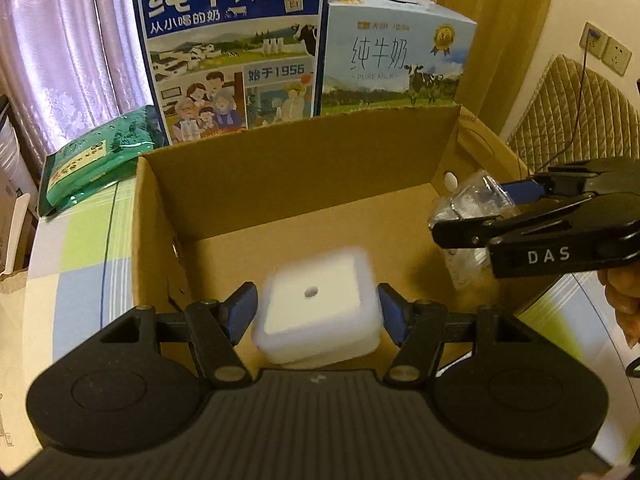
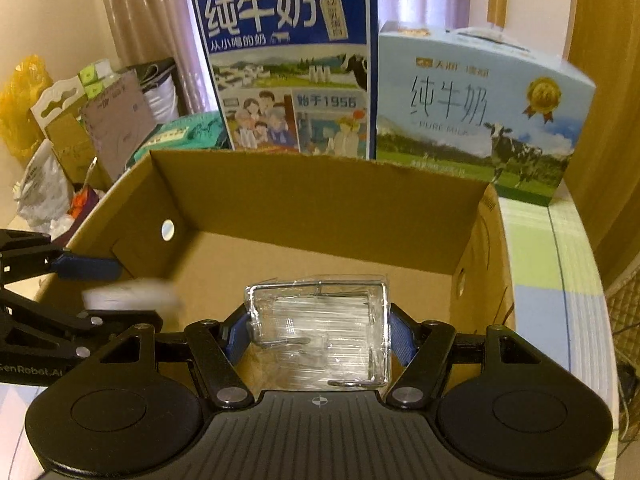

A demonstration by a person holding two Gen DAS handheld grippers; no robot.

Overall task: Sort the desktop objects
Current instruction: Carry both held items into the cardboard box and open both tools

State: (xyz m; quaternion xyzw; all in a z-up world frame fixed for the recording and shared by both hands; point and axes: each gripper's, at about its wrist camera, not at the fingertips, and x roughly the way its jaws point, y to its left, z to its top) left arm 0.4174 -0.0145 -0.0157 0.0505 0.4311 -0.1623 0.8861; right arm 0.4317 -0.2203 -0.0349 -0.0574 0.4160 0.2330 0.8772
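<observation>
- My left gripper (image 1: 318, 312) holds a white square box (image 1: 318, 314) with a small hole in its top; the blue pads sit at both of its sides, jaws closed on it. The box is blurred.
- It hangs over the open cardboard box (image 1: 280, 184), above the floor at the near left part of it.
- My right gripper (image 2: 320, 336) has its jaws clamped on a clear plastic packet (image 2: 320, 332) with bent metal wire showing inside, one pad pressed to each side.
- That packet is also over the cardboard box, above its near edge; seen from the left wrist camera it sits at the right wall of the box.
- From the right wrist camera, the white box shows as a pale blur at the left, between the left gripper's blue pads.
- Behind the cardboard box stand a tall dark blue milk carton (image 1: 232, 44) and a light blue milk carton (image 1: 396, 56), side by side.
- A green packet (image 1: 96, 160) lies left of the cardboard box on the checked surface (image 1: 80, 264).
</observation>
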